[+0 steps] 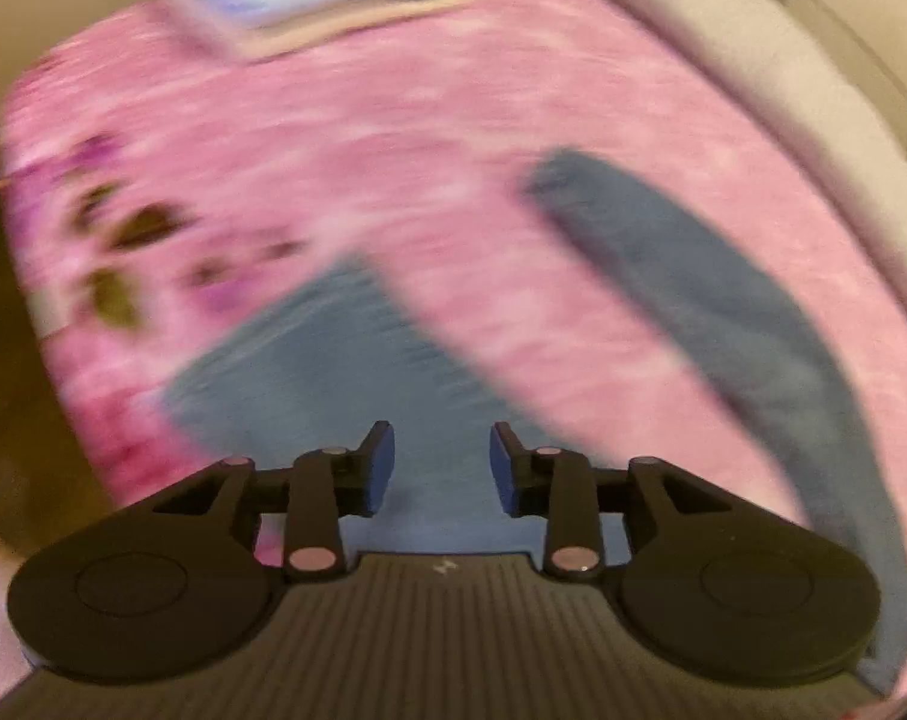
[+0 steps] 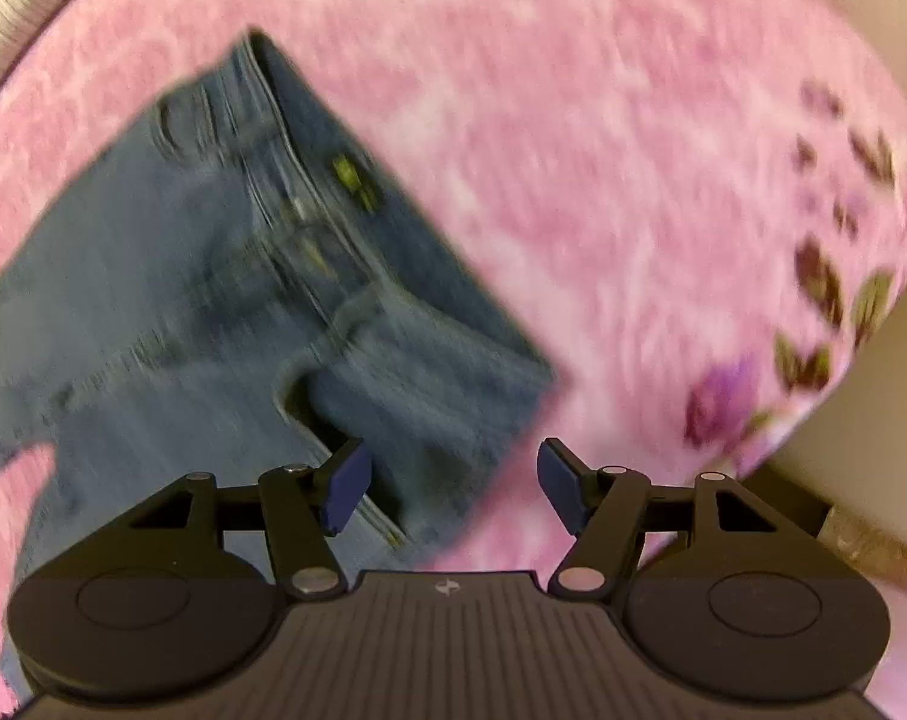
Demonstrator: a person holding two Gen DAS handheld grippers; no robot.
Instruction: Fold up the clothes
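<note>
A pair of blue jeans lies spread flat on a pink bedspread. In the left wrist view its two legs (image 1: 333, 360) fan apart, one running to the right (image 1: 723, 324). My left gripper (image 1: 442, 468) is open and empty, hovering over the near leg. In the right wrist view the waistband, with a yellow label, and a front pocket of the jeans (image 2: 261, 276) show. My right gripper (image 2: 451, 489) is open and empty above the corner of the waist. Both views are blurred.
The pink bedspread (image 1: 453, 120) has a dark flower print near its edge (image 2: 825, 300). A stack of folded clothes (image 1: 315, 12), green on top, lies at the far end. A white pillow or cushion (image 1: 753, 42) borders the bed on the right.
</note>
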